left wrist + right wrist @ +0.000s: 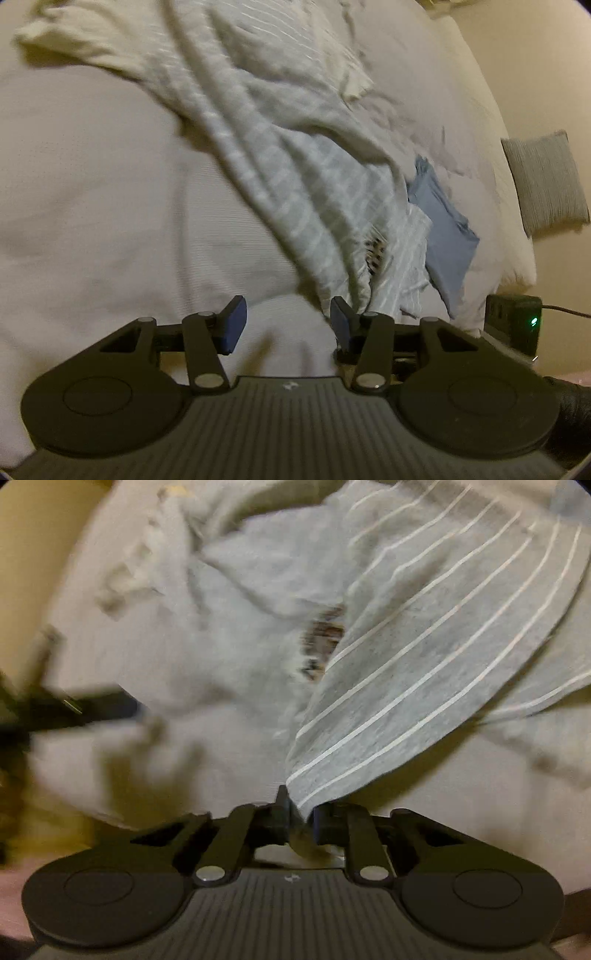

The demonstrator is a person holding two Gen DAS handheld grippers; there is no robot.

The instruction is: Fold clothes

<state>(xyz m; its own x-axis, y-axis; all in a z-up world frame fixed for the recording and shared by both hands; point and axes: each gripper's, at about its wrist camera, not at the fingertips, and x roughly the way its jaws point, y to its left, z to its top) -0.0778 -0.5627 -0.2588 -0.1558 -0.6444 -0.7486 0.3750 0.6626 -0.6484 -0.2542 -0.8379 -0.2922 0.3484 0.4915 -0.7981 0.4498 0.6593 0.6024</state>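
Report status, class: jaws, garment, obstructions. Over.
Left gripper open, empty. Right gripper shut on striped shirt, cloth lifted. Blue folded cloth beside shirt on bed.

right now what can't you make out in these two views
- Striped garment: its type and full shape; cut off by the right wrist view's top and right edges, bunched in the left wrist view.
- Dark patterned patch: blurred, half covered by striped folds.
- Left half of the right wrist view: motion blur.
- Blue cloth: partly under the garment.
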